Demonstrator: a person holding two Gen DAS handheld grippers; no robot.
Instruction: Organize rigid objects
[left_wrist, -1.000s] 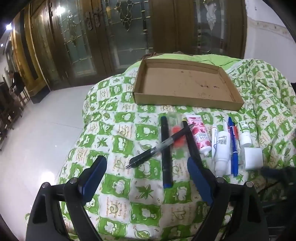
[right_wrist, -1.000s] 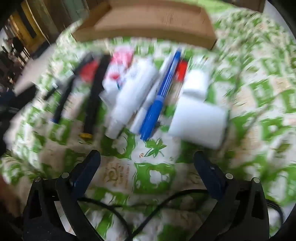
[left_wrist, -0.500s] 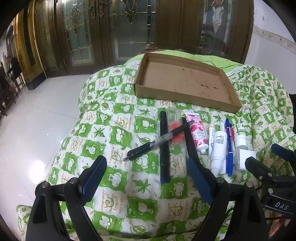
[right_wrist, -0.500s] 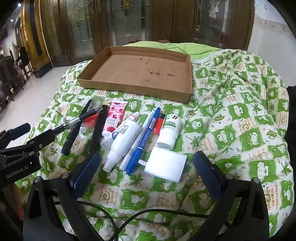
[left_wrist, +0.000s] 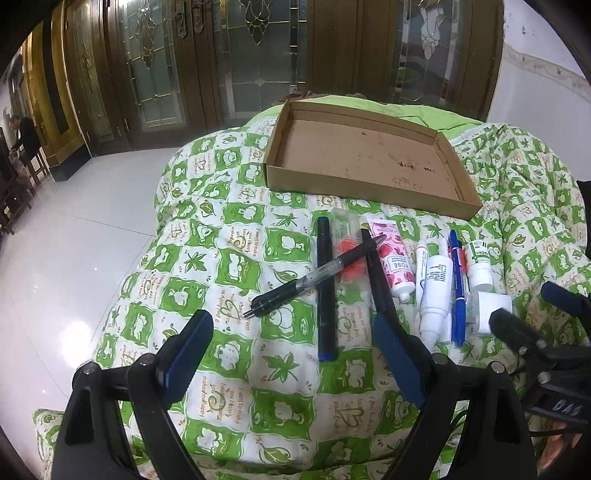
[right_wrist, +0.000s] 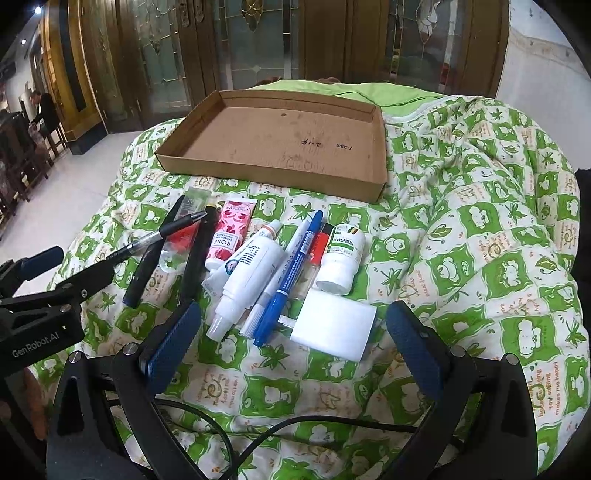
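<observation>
Above the quilt (left_wrist: 236, 258), both grippers, left (left_wrist: 291, 332) and right (right_wrist: 295, 328), hang spread and empty; lift the top-lying pen (left_wrist: 314, 277) first into the cardboard tray (left_wrist: 369, 186).

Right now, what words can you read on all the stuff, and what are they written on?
"ROSE": pink tube
"GenRobot.AI": left gripper body
"I want to make you happy": green quilt
Handwriting inside cardboard tray: not legible
White spray bottle, blue pen, small white medicine bottle: print too small to read
White box: no text seen

Sharp, evenly lit indoor views; fisheye bending and dark corners.
</observation>
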